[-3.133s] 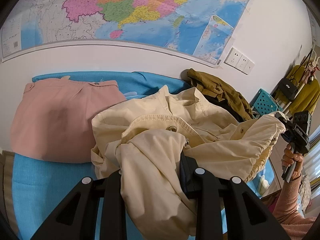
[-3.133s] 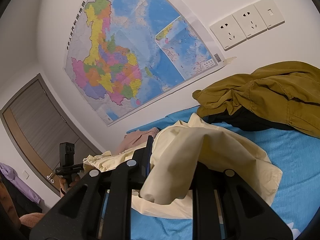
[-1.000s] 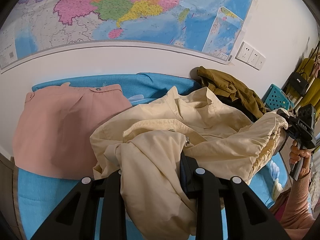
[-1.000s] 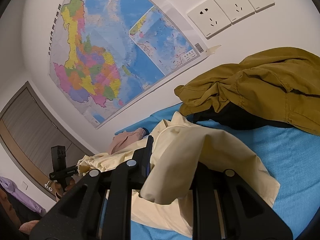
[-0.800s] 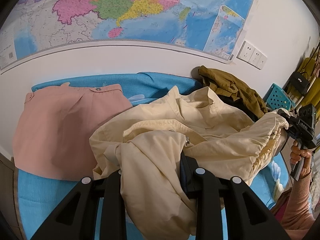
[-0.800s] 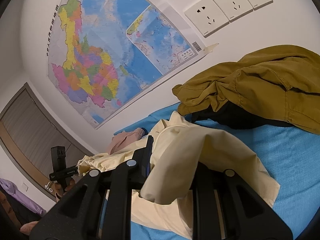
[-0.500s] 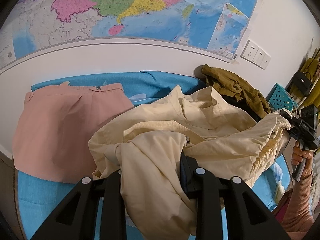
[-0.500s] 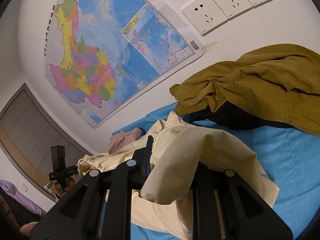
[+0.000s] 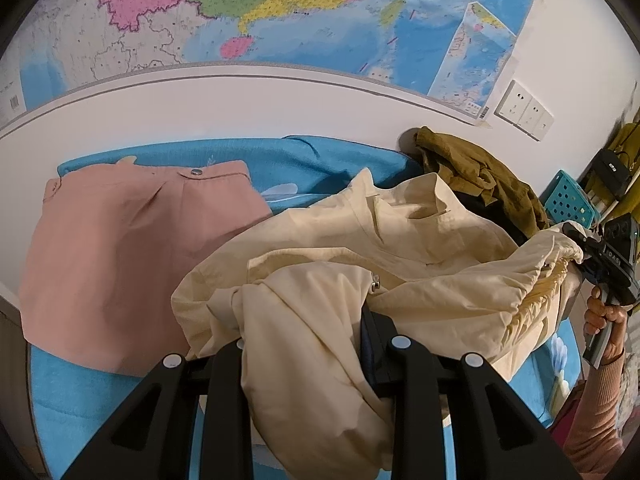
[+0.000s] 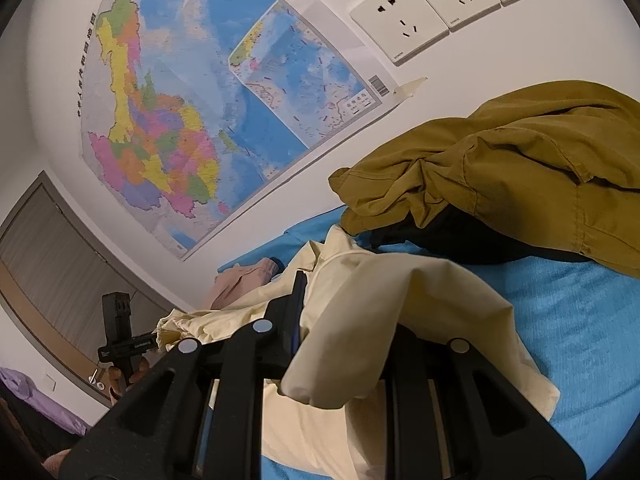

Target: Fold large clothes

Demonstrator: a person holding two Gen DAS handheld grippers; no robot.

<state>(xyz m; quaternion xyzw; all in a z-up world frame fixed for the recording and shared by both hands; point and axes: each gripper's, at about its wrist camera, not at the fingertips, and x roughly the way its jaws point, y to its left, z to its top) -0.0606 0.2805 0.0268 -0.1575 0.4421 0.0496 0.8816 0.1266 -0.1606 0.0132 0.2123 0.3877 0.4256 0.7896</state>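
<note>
A cream jacket (image 9: 420,248) hangs bunched between both grippers above the blue bed (image 9: 80,392). My left gripper (image 9: 304,344) is shut on a fold of it, and the cloth drapes over both fingers and hides the tips. At the far right of the left wrist view, my right gripper (image 9: 580,244) pinches the jacket's gathered edge. In the right wrist view the right gripper (image 10: 344,320) is shut on the cream jacket (image 10: 400,304), which spills over its fingers. The left gripper (image 10: 152,340) shows far left, gripping the other end.
A folded pink garment (image 9: 132,248) lies on the bed's left part. A crumpled olive garment (image 10: 520,168) over something dark sits by the wall, under the sockets (image 10: 424,12). A map (image 9: 280,12) covers the wall. A teal basket (image 9: 568,200) stands at the right.
Both grippers have crept a little toward the wall with the jacket still held. The olive garment looks slightly larger in the right wrist view. Neither grip has changed.
</note>
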